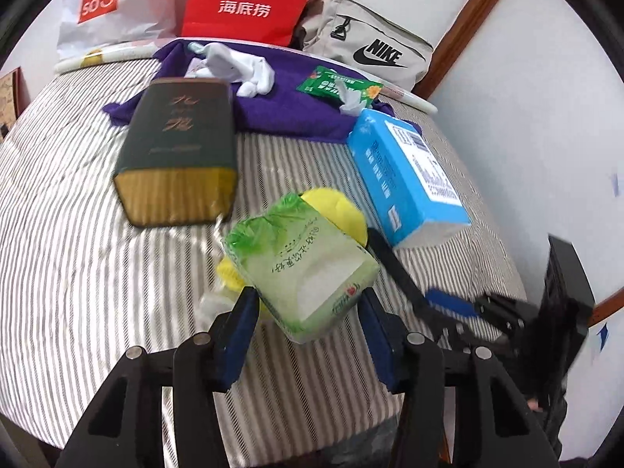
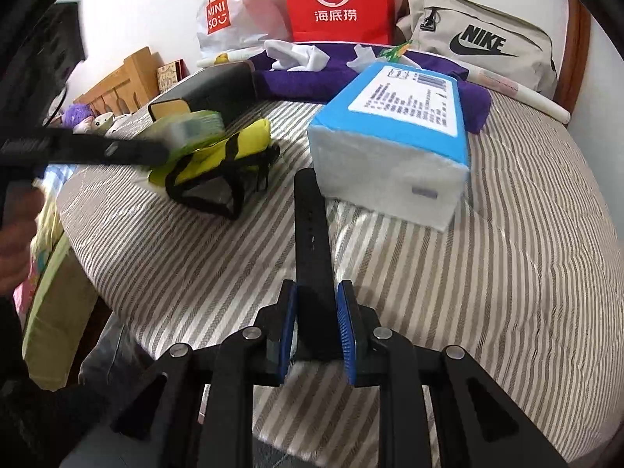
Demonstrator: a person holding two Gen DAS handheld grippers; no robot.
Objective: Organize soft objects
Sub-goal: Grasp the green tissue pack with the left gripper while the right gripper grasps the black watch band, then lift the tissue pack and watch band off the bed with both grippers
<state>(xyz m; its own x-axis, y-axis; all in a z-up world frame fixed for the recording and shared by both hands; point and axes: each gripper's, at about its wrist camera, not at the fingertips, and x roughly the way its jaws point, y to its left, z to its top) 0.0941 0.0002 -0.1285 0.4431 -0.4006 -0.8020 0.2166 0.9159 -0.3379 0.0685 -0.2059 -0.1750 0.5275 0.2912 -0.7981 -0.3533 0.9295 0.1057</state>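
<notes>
My left gripper (image 1: 308, 312) is shut on a green tissue pack (image 1: 304, 265) and holds it above a yellow pouch (image 1: 339, 210) with black straps. The same pack (image 2: 187, 126) and pouch (image 2: 234, 144) show in the right wrist view at left. My right gripper (image 2: 318, 312) is shut on a black strap (image 2: 312, 226) that lies flat on the striped bed and runs forward to a blue tissue pack (image 2: 394, 132). The blue pack (image 1: 405, 171) also shows in the left wrist view, with the right gripper (image 1: 460, 308) beside it.
A dark green box (image 1: 179, 148) lies on the striped cover (image 1: 97, 253). A purple towel (image 1: 288, 105) at the back carries white socks (image 1: 249, 70) and a small green packet (image 1: 339, 87). A red bag (image 1: 249, 0), a white Miniso bag (image 1: 105, 4) and a Nike bag (image 1: 370, 50) stand behind.
</notes>
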